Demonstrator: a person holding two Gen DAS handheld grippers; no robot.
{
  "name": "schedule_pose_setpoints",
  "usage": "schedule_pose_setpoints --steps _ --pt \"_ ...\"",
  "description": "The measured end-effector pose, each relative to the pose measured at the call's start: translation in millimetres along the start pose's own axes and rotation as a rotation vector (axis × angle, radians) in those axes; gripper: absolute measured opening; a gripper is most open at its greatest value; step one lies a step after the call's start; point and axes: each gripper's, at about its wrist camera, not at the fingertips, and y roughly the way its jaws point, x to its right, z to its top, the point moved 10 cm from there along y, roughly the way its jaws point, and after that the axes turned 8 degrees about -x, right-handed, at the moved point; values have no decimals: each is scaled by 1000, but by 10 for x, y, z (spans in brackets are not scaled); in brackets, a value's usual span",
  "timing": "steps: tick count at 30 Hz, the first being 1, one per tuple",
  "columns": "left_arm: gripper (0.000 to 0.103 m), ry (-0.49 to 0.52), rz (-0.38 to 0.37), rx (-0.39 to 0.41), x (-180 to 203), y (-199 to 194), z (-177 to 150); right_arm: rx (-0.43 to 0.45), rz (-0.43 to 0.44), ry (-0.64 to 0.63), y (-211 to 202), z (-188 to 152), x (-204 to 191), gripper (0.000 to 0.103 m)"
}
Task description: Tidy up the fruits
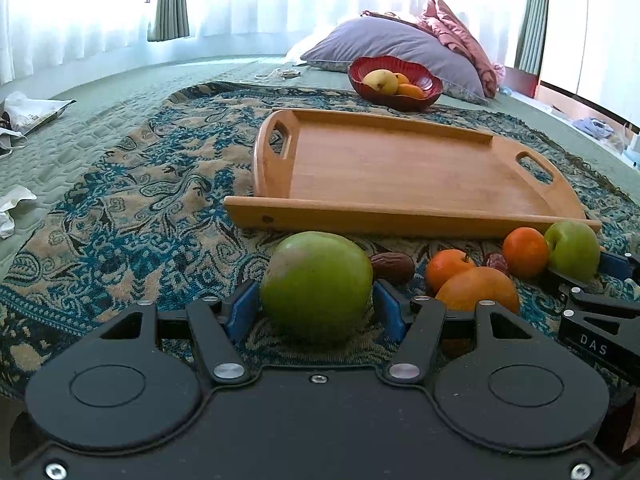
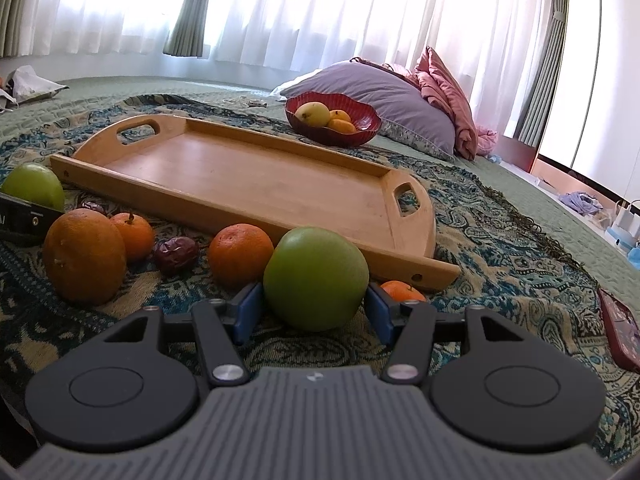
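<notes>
My left gripper (image 1: 316, 308) is shut on a green apple (image 1: 316, 284) that rests on the patterned cloth. My right gripper (image 2: 316, 306) is shut on a second green apple (image 2: 316, 278), which also shows in the left wrist view (image 1: 572, 250). Between them lie a large orange (image 2: 84, 256), several tangerines (image 2: 240, 254) and dark dates (image 2: 176, 254). An empty wooden tray (image 1: 400, 168) lies just beyond the fruit, also in the right wrist view (image 2: 248, 176).
A red bowl (image 1: 394, 80) with a pear and small oranges stands behind the tray, before pillows (image 1: 400, 44). A red phone (image 2: 622, 330) lies on the cloth at right. Paper and bags (image 1: 24, 116) lie at far left. The bed edge drops at right.
</notes>
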Motion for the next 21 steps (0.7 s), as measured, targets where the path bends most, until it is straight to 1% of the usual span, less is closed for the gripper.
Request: schedule_pose_setpoints --steps 2,3,9,12,15,21 --pt "58 -3 -2 4 1 13 0 2 4 3 15 11 6 70" --pt "55 -3 -2 5 4 20 2 3 5 4 23 16 7 70" --pt "54 -16 -4 15 -13 10 27 4 24 13 75 48 34 71" --pt "54 -16 -3 16 -19 0 46 13 34 10 65 40 35 59" --pt "54 -9 4 24 -18 -28 69 22 41 18 47 43 34 58" --pt "54 -5 12 66 -27 -130 181 51 50 68 -38 75 75 57"
